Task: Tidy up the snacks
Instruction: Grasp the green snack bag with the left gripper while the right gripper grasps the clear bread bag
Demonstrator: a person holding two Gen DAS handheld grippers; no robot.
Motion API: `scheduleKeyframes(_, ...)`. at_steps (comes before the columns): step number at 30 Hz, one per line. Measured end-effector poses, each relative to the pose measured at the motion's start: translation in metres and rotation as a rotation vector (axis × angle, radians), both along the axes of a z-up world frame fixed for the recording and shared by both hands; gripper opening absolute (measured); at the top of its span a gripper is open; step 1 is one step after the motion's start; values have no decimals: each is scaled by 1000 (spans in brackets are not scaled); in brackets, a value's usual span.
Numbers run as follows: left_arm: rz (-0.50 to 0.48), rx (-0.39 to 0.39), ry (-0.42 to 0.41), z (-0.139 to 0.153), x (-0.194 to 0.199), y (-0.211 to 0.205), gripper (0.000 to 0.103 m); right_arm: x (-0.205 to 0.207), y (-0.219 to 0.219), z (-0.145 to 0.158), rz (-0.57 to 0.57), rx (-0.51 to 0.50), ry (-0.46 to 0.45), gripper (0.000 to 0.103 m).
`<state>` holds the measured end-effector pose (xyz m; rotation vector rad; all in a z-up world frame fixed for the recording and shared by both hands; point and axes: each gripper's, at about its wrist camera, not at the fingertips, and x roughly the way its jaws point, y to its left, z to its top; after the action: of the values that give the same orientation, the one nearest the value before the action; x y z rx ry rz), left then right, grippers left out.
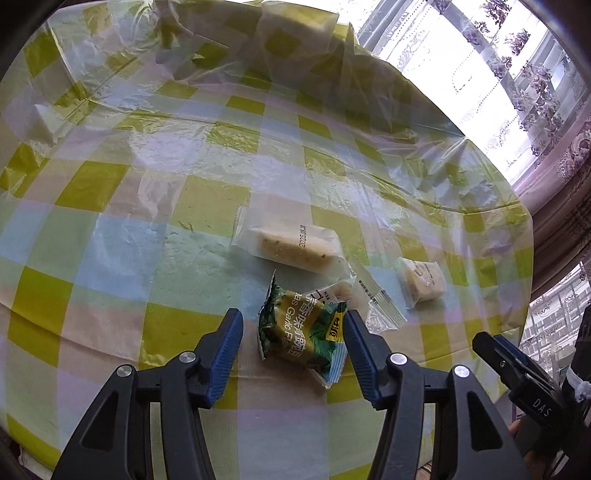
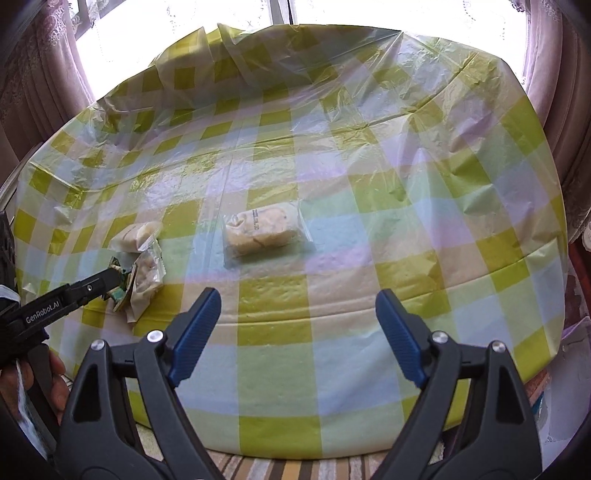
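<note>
checkered tablecloth (image 1: 155, 206); green snack packet (image 1: 303, 332) between left tool's (image 1: 293, 339) parted jaws.

Bright daylight from windows (image 2: 184, 22) behind table, blown out white through curtains (image 1: 517, 74). Glare patches on plastic tablecloth (image 1: 166, 147). Soft, faint shadows. Strong fisheye bending at edges, dark corners. Centre sharp, rim slightly soft.

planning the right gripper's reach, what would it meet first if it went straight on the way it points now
Probably the bare checked tablecloth. Nothing lies between the open right gripper and it; the pale snack packet sits farther along, though depth is unclear.
</note>
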<state>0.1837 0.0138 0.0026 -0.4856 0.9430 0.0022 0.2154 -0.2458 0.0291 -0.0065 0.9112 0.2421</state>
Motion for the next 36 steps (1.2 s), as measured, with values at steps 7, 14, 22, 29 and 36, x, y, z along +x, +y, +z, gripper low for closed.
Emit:
scheduleKeyframes(7, -37, 97, 8, -3, 6, -9, 40, 27, 25, -9, 6, -15, -2, 88)
scheduleKeyframes(14, -24, 106, -13, -2, 0, -3, 36, 51, 42, -23, 5, -55, 17, 89)
scheduleKeyframes(22, 13, 65, -39, 0, -9, 8, 26, 70, 52, -32, 17, -86, 20, 89)
scheduleKeyframes(29, 42, 48, -60, 4, -15, 14, 22, 75, 63, -42, 53, -134, 18, 86)
scheduleKeyframes(36, 58, 44, -77, 7, -20, 17, 22, 68, 63, -39, 66, -138, -1, 71)
